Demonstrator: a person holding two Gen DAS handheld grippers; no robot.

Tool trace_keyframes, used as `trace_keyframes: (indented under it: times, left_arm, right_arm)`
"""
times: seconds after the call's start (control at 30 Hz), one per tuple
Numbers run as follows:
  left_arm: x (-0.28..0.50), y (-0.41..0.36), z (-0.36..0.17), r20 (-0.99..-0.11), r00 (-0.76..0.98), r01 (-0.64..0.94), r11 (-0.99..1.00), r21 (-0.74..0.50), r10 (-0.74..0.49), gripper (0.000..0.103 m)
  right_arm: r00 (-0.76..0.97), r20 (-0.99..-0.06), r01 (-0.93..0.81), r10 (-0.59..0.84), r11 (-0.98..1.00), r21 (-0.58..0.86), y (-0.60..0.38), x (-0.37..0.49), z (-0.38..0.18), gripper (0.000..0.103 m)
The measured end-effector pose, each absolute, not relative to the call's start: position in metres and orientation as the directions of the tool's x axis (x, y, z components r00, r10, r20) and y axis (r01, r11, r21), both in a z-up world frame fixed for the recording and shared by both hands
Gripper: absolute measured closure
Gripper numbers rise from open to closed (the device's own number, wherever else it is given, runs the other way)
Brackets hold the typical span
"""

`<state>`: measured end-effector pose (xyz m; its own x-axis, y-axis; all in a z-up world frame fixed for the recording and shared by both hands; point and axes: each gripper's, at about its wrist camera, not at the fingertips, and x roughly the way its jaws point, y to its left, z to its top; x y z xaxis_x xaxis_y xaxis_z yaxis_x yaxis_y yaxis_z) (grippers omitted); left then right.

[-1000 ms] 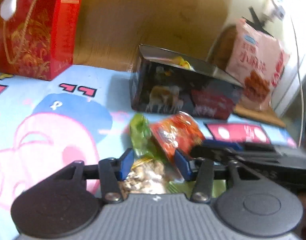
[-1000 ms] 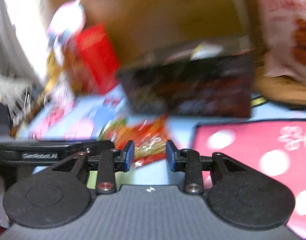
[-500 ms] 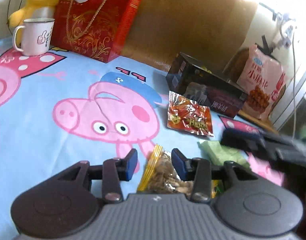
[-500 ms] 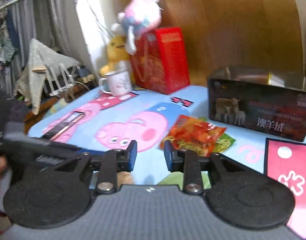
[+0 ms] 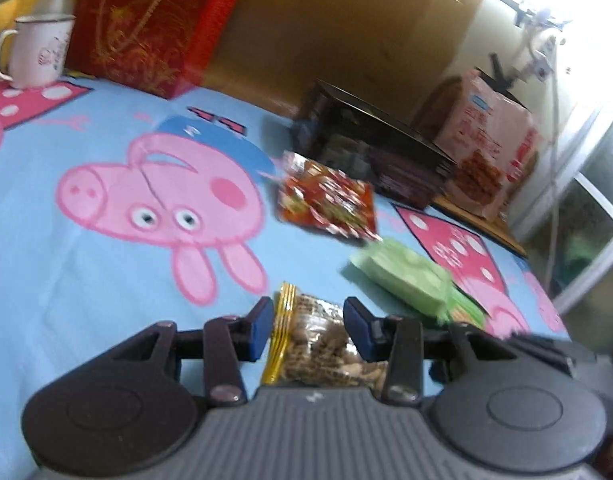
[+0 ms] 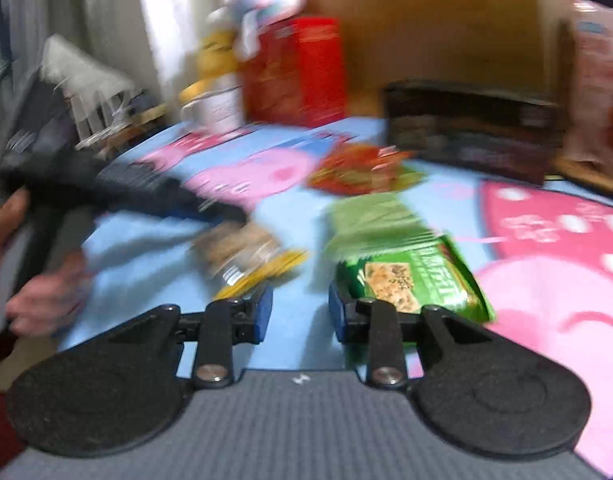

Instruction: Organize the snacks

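Observation:
My left gripper (image 5: 308, 330) is open, its jaws on either side of a clear nut bag with a gold edge (image 5: 314, 344) lying on the cartoon-pig tablecloth (image 5: 86, 264). The bag also shows in the right wrist view (image 6: 242, 252). A red snack bag (image 5: 326, 204) and a green snack bag (image 5: 406, 280) lie beyond it. My right gripper (image 6: 300, 312) is open and empty, just left of the green bag (image 6: 406, 276). An open dark box (image 5: 370, 148) stands behind the snacks.
A red gift box (image 5: 154, 20), a white mug (image 5: 38, 54) and a yellow plush stand at the back left. A pink snack bag (image 5: 490, 148) leans at the back right. A wooden board rises behind. The table edge is at the right.
Both views have pulled back and shifted. My left gripper stays around the nut bag. My right gripper has moved toward the green bag; its view is blurred.

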<state>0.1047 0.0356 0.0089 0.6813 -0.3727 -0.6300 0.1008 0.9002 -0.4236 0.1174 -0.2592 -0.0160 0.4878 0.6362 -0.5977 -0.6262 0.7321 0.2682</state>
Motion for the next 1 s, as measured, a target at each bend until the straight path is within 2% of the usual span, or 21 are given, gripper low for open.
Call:
trace_keyframes:
  times: [0.03, 0.1, 0.17, 0.23, 0.3, 0.37, 0.57, 0.73, 0.87, 0.9, 0.93, 0.97, 1.0]
  left_arm:
    - [0.101, 0.034, 0.009, -0.628, 0.678, 0.110, 0.898, -0.427, -0.382, 0.061]
    - [0.096, 0.031, 0.008, -0.626, 0.674, 0.121, 0.894, -0.431, -0.393, 0.061]
    - [0.090, 0.028, 0.007, -0.623, 0.670, 0.128, 0.889, -0.439, -0.404, 0.061]
    - [0.084, 0.023, 0.008, -0.623, 0.663, 0.141, 0.887, -0.441, -0.415, 0.059]
    - [0.078, 0.015, 0.008, -0.626, 0.646, 0.169, 0.882, -0.441, -0.437, 0.059]
    - [0.074, 0.005, 0.007, -0.626, 0.623, 0.206, 0.871, -0.446, -0.468, 0.059]
    - [0.071, -0.051, 0.006, -0.640, 0.495, 0.398, 0.808, -0.435, -0.588, 0.059]
    - [0.085, -0.118, 0.004, -0.645, 0.372, 0.527, 0.724, -0.445, -0.667, 0.056]
    - [0.102, -0.158, 0.003, -0.653, 0.332, 0.566, 0.698, -0.440, -0.681, 0.051]
    - [0.106, -0.164, 0.004, -0.658, 0.330, 0.571, 0.698, -0.432, -0.677, 0.047]
    - [0.109, -0.168, 0.005, -0.659, 0.327, 0.577, 0.695, -0.429, -0.678, 0.043]
    - [0.111, -0.169, 0.006, -0.655, 0.321, 0.580, 0.689, -0.435, -0.684, 0.040]
    - [0.112, -0.168, 0.007, -0.649, 0.317, 0.580, 0.683, -0.444, -0.691, 0.037]
  right_arm:
    - [0.472, -0.588, -0.640, 0.657, 0.714, 0.285, -0.259, 0.116, -0.014, 0.061]
    - [0.442, -0.584, -0.677, 0.680, 0.681, 0.281, -0.249, 0.110, -0.013, 0.049]
    - [0.429, -0.603, -0.698, 0.673, 0.670, 0.252, -0.236, 0.105, -0.018, 0.049]
    - [0.421, -0.632, -0.695, 0.651, 0.679, 0.237, -0.230, 0.103, -0.025, 0.052]
    - [0.443, -0.630, -0.692, 0.638, 0.690, 0.212, -0.233, 0.098, -0.025, 0.063]
    - [0.453, -0.629, -0.677, 0.631, 0.703, 0.217, -0.243, 0.095, -0.023, 0.068]
    - [0.513, -0.612, -0.594, 0.602, 0.764, 0.252, -0.321, 0.058, -0.021, 0.068]
    - [0.632, -0.596, -0.434, 0.496, 0.863, 0.258, -0.382, 0.039, -0.023, 0.068]
    - [0.708, -0.577, -0.330, 0.407, 0.913, 0.240, -0.412, 0.034, -0.025, 0.065]
    - [0.721, -0.573, -0.317, 0.390, 0.921, 0.228, -0.416, 0.034, -0.025, 0.063]
    - [0.734, -0.568, -0.308, 0.373, 0.928, 0.211, -0.420, 0.033, -0.025, 0.058]
    - [0.748, -0.561, -0.300, 0.356, 0.934, 0.193, -0.423, 0.031, -0.025, 0.049]
    - [0.755, -0.554, -0.301, 0.352, 0.936, 0.184, -0.428, 0.030, -0.025, 0.045]
